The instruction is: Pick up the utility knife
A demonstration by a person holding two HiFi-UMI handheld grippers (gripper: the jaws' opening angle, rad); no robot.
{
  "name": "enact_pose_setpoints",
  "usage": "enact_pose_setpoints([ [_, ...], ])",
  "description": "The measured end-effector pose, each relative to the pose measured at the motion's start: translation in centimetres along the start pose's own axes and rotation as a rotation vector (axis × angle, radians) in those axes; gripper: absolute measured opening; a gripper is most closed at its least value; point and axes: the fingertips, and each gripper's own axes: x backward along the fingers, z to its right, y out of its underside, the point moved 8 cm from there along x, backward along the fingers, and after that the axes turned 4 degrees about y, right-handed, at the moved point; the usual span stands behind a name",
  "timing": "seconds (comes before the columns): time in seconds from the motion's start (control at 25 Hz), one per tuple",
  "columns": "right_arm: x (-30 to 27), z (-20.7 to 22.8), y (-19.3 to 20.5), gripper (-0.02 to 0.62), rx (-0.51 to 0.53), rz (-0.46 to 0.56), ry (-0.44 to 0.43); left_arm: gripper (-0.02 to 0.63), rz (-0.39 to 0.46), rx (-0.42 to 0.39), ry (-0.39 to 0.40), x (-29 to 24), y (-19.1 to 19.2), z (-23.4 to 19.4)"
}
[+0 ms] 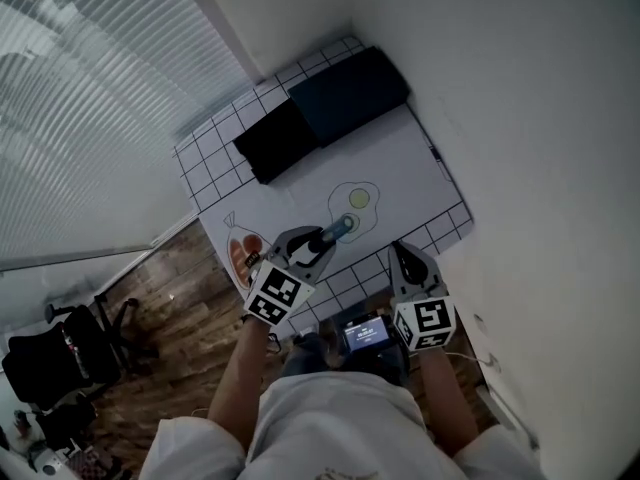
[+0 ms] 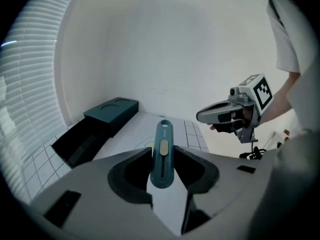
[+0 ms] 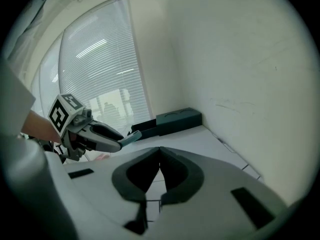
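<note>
Two grippers hung above the table (image 1: pixel 215 163), short of the boxes (image 1: pixel 320 113) at its far end. Left gripper (image 2: pixel 162 154) was clamped on the knife (image 2: pixel 163 134), jaws fairly wide across its body. The knife looked clear of the mat (image 1: pixel 400 158), long axis straight out along the jaws, ringed end forward. Right gripper (image 3: pixel 160 156) stood near, jaws together, empty. Judged: pick-up done by the left, right not needed.

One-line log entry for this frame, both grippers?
left gripper: shut on utility knife | knife: in the air, clear of the table | right gripper: shut, empty | task: knife picked up
</note>
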Motion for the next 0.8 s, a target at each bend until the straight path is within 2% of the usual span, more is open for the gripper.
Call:
enact_pose_setpoints([
  [0.44,2.4,-0.8,-3.9,0.006,0.026,0.103,0.000,0.143,0.222,0.077,-0.040,4.0,-4.5,0.8],
  [0.8,3.8,-1.8,-7.0,0.006,0.084,0.156,-0.008,0.143,0.394,0.014,-0.104,8.4,-8.3,2.3],
])
